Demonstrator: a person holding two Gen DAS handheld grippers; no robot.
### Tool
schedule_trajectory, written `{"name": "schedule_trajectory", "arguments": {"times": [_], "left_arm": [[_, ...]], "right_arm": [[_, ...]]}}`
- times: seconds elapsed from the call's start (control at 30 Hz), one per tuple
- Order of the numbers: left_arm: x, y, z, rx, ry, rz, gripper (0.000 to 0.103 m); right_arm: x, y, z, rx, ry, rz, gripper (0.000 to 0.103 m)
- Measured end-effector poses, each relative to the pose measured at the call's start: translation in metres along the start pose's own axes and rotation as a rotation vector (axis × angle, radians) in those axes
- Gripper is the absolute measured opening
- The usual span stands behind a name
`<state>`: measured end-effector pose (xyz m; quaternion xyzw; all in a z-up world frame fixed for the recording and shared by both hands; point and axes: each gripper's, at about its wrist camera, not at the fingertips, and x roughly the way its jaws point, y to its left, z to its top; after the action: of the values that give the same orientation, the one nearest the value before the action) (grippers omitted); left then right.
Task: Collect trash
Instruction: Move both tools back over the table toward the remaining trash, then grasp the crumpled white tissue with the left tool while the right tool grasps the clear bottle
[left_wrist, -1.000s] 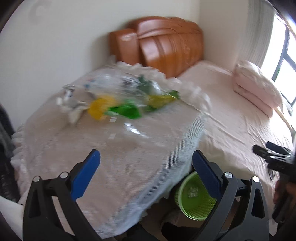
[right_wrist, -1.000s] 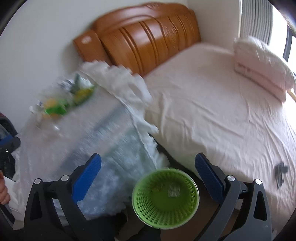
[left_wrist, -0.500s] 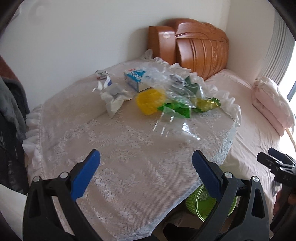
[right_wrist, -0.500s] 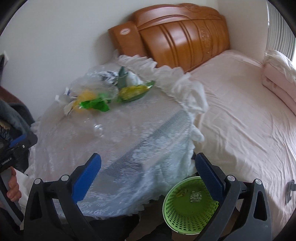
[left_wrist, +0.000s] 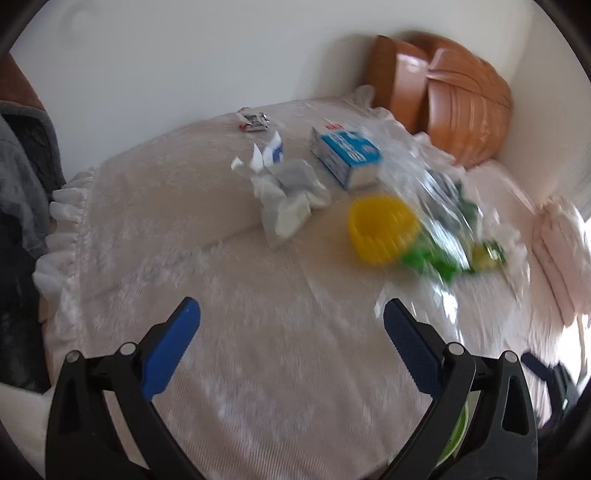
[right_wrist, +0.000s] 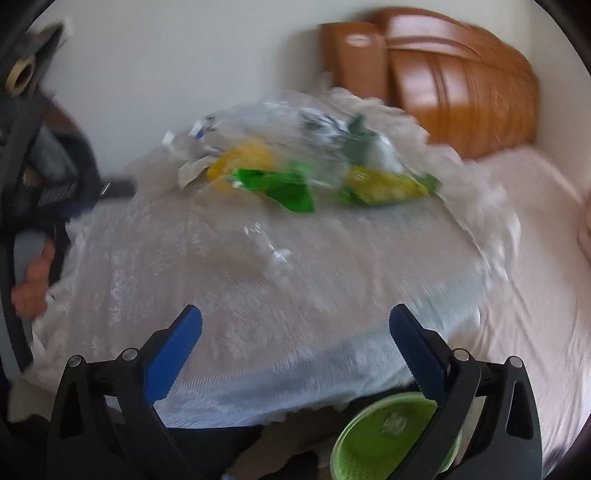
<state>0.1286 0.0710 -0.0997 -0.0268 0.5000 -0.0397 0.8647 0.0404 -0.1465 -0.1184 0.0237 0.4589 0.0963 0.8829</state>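
Note:
Trash lies on a round table with a lace cloth (left_wrist: 258, 350): a yellow cup (left_wrist: 382, 229), a blue and white box (left_wrist: 347, 157), crumpled white paper (left_wrist: 284, 192), a clear plastic bag (left_wrist: 432, 192), green wrappers (right_wrist: 284, 186) and a small wrapper (left_wrist: 253, 122) at the back. A clear plastic bottle (right_wrist: 271, 254) lies nearer. My left gripper (left_wrist: 291, 339) is open and empty above the near part of the table. My right gripper (right_wrist: 295, 345) is open and empty over the table's front edge. A green basket (right_wrist: 388, 439) stands on the floor below.
A bed with a pink sheet (right_wrist: 535, 277) and wooden headboard (right_wrist: 443, 81) lies to the right. Dark clothing (left_wrist: 22, 184) hangs at the left. A white wall stands behind the table.
Both grippers have moved in over the table toward the trash, which now appears closer. The views are blurred from motion. Both grippers stay open.

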Motion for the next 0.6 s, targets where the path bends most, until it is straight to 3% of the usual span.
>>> {"name": "schedule_trajectory", "arguments": {"times": [0.13, 0.33, 0.6], "left_arm": [[0.035, 0.005, 0.035, -0.078, 0.016, 0.050, 0.095], [0.084, 0.007, 0.079, -0.194, 0.065, 0.045, 0.095], [0.139, 0.003, 0.102, -0.270, 0.134, 0.120, 0.092]], "right_arm": [[0.021, 0.008, 0.020, -0.074, 0.006, 0.005, 0.101], [0.036, 0.001, 0.040, -0.057, 0.023, 0.018, 0.101], [0.037, -0.006, 0.047, -0.069, 0.028, 0.012, 0.101]]}}
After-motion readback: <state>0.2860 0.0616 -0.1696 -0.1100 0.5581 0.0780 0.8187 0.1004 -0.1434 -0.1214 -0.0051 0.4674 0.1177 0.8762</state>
